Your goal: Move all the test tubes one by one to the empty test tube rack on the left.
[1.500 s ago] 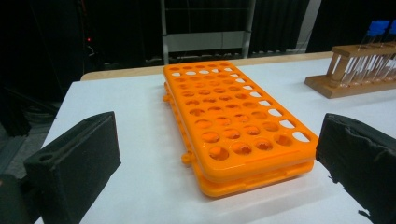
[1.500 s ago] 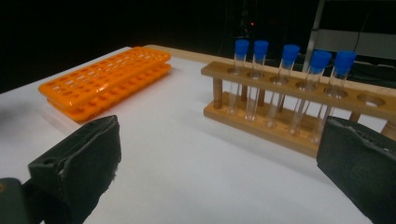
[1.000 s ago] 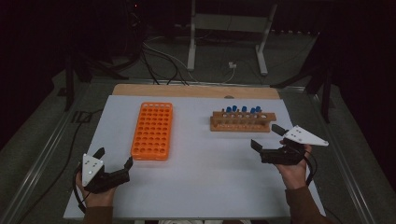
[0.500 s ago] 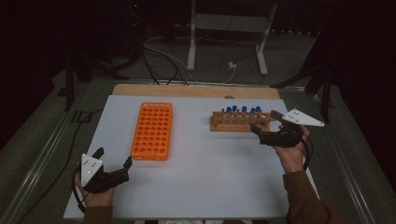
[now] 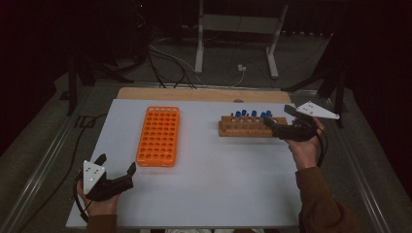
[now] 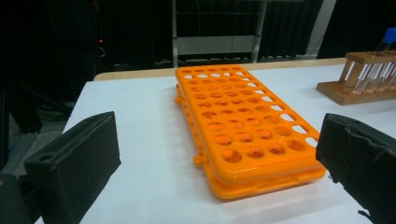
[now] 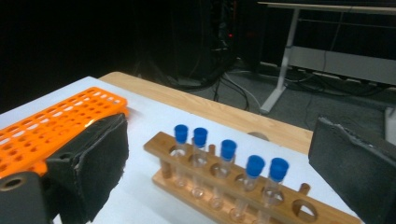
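A low wooden rack (image 5: 247,126) lies lengthwise on the white counter (image 5: 209,189), toward its far right. Five clear tubes with blue caps (image 7: 228,149) stand upright in a row in its holes; one hole at the near end is empty. Well apart to its left lies an orange plastic rack (image 5: 159,136), flat, its many round holes all empty, long side running front to back.

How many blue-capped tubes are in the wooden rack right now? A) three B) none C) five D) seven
C: the right gripper view shows five blue-capped tubes standing in a row in the wooden rack, with one empty hole at its near end.
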